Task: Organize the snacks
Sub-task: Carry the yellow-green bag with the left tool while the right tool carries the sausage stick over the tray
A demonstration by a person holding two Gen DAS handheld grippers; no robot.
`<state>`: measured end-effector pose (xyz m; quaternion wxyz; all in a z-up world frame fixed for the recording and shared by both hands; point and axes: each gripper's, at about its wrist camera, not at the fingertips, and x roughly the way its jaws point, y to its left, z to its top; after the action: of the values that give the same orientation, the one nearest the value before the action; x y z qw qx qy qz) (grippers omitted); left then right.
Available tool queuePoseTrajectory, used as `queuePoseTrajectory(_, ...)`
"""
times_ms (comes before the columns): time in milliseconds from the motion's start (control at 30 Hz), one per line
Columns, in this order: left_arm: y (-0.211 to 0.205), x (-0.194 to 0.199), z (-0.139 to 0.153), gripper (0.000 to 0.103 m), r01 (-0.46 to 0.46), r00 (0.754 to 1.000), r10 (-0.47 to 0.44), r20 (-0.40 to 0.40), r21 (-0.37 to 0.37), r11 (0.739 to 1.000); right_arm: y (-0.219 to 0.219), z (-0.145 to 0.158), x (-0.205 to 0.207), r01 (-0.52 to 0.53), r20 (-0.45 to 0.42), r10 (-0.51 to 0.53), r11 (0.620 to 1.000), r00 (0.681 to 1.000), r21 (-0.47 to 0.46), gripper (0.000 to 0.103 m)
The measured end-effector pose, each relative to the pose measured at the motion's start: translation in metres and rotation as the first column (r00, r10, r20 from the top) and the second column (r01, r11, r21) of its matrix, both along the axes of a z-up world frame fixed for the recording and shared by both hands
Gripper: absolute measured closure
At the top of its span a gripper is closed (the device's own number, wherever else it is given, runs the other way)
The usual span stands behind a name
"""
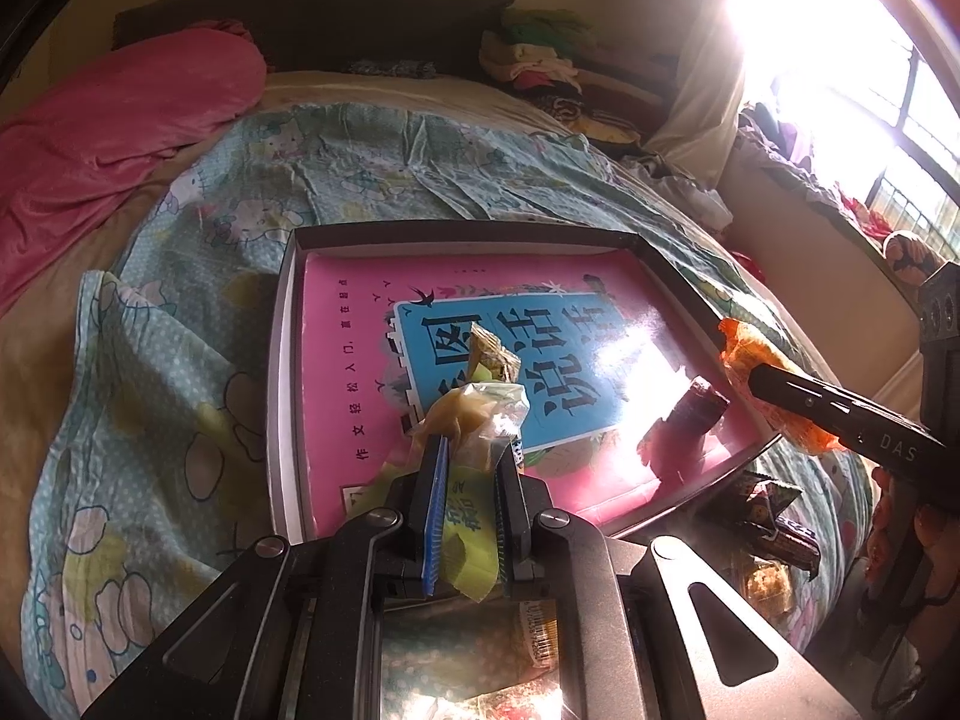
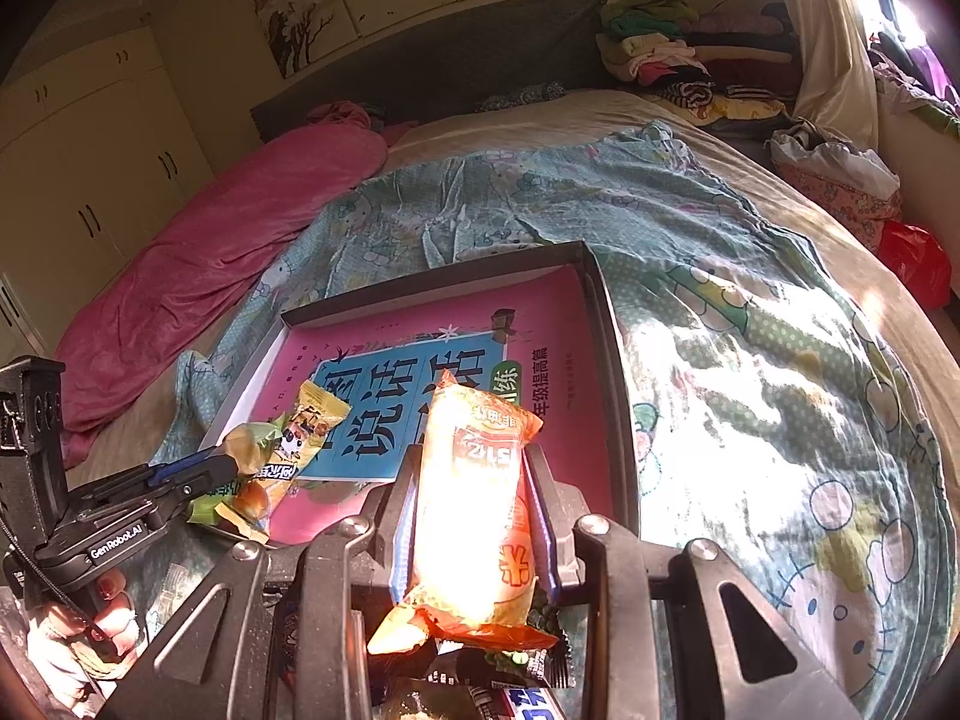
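My left gripper is shut on a green-and-clear snack packet and holds it over the near left part of the shallow dark tray, whose floor is a pink and blue book cover. It also shows in the right wrist view with the green packet. My right gripper is shut on an orange snack packet above the tray's near edge. In the left wrist view the right gripper holds the orange packet over the tray's right rim. A yellow-brown packet and a dark packet lie in the tray.
The tray lies on a bed with a light blue cartoon quilt. A pink blanket lies at the far left. Loose snack packets sit by the tray's near right corner, more under my grippers. Folded clothes are piled by the headboard.
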<state>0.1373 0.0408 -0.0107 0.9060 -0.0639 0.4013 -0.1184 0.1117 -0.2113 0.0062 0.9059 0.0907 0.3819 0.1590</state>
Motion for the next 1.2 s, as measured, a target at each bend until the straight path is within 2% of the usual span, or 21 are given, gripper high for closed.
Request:
queuePoseTrajectory(833,-0.003,-0.002,0.002,0.089,0.010,1.000,-0.010,0.006,0.009,1.000,0.007,-0.012,0.014,0.007,-0.011,-0.008,0.998,1.000,-0.067,0.071)
queuePoseTrajectory(1200,0.004,-0.002,0.003,0.089,-0.014,1.000,0.014,0.010,0.003,1.000,0.008,-0.016,0.021,0.036,-0.010,-0.038,0.994,0.999,-0.103,0.071)
